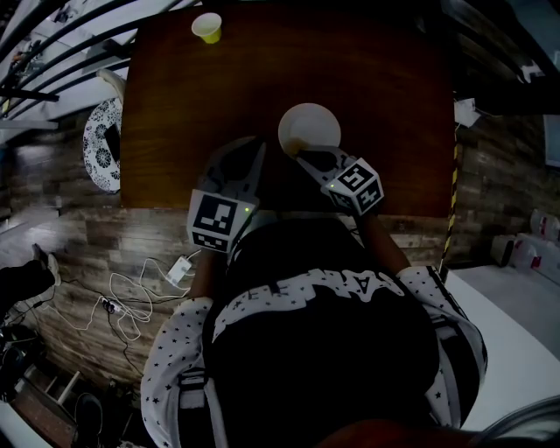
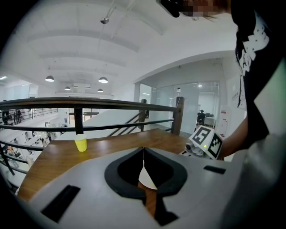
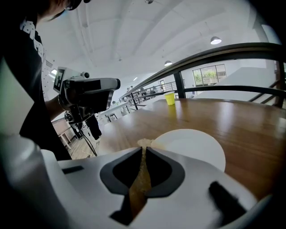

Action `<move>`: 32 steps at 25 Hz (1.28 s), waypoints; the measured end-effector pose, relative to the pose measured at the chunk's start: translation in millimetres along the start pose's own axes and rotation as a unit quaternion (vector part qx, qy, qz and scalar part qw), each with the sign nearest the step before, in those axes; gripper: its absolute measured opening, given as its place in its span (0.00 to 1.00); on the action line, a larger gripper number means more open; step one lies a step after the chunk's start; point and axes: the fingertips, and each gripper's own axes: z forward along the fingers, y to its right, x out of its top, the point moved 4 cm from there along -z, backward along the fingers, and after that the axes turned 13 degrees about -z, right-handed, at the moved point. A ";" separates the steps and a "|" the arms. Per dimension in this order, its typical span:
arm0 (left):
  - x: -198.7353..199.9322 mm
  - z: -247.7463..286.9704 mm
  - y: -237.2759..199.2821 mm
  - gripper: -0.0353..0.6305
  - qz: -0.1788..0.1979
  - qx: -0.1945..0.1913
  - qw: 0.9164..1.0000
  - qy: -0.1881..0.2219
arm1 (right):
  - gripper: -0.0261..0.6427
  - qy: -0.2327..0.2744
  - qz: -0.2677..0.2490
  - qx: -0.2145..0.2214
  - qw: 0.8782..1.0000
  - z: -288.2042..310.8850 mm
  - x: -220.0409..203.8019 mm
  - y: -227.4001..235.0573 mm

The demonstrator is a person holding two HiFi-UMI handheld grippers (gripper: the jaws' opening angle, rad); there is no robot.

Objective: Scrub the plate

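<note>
A white plate (image 1: 309, 128) lies on the brown wooden table (image 1: 175, 131), near its front edge. My right gripper (image 1: 300, 156) reaches to the plate's near rim and is shut on a thin tan scrub pad (image 3: 143, 172). The pad's tip pokes out beyond the jaws, right at the rim of the plate (image 3: 190, 145). My left gripper (image 1: 256, 143) hovers just left of the plate, shut with nothing seen between its jaws. In the left gripper view, a slice of the plate (image 2: 148, 177) shows through the gap behind the tips of that gripper (image 2: 143, 150).
A yellow paper cup (image 1: 207, 27) stands at the table's far edge, also seen as the cup (image 2: 81, 142) below a dark railing (image 2: 89, 103). White cables (image 1: 131, 297) lie on the floor at left. A round patterned object (image 1: 103, 144) sits beside the table's left edge.
</note>
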 end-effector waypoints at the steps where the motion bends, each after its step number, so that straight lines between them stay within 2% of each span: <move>1: -0.3 0.1 0.6 0.07 0.000 -0.001 1.000 0.000 | 0.10 0.000 0.000 0.001 1.000 -0.4 0.1 -0.6; 17: -0.4 3.6 4.0 0.07 0.004 -0.012 1.000 -0.004 | 0.10 0.001 -0.014 0.034 0.999 -0.4 1.6 -15.0; 24: 1.5 6.6 2.6 0.07 0.004 -0.008 1.000 -0.003 | 0.10 0.017 -0.019 0.019 0.999 -4.2 7.4 -8.1; 32: 3.1 8.1 0.9 0.07 0.001 -0.002 1.000 -0.001 | 0.10 0.043 -0.051 -0.016 0.998 -14.3 18.4 11.9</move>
